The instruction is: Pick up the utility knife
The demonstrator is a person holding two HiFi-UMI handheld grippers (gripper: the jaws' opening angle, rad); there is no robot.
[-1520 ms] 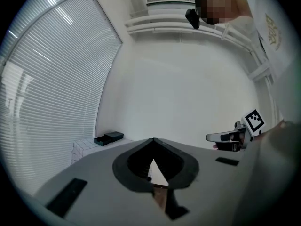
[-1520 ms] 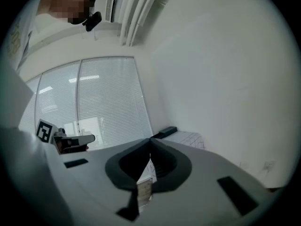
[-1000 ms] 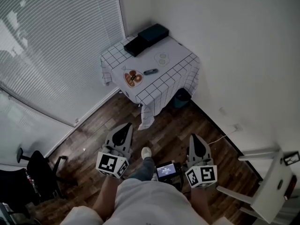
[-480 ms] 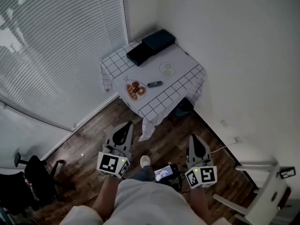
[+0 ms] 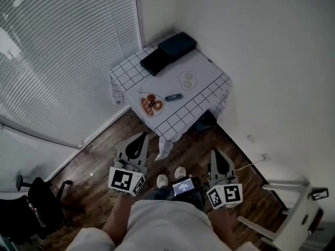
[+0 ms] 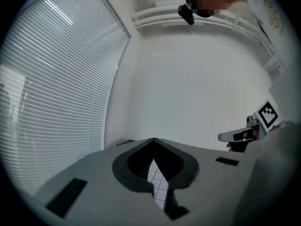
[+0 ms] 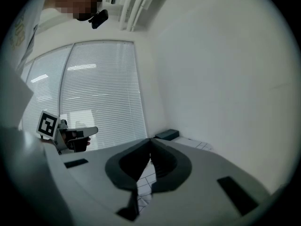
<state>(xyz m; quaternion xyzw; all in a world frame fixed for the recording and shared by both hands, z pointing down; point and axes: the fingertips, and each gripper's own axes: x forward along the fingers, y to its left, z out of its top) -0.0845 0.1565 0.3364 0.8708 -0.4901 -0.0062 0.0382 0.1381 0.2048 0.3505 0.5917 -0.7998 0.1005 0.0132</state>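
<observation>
The utility knife, a small dark blue-grey bar, lies on a table draped in a white grid-pattern cloth in the room's corner, between a plate of food and a small pale saucer. Both grippers are held level over the wooden floor, well short of the table. My left gripper has its jaws shut and empty, and so does my right gripper. In the left gripper view the tips meet, with the cloth showing below them. The right gripper view shows the same closed tips.
Two black boxes sit at the table's far corner. A dark bin stands under the table. Slatted blinds fill the left wall. A black office chair is at lower left, a white chair at lower right, and a wall socket with a cable.
The person has stepped toward the table, which now lies a little nearer in the head view. Both grippers moved forward together and stayed shut.
</observation>
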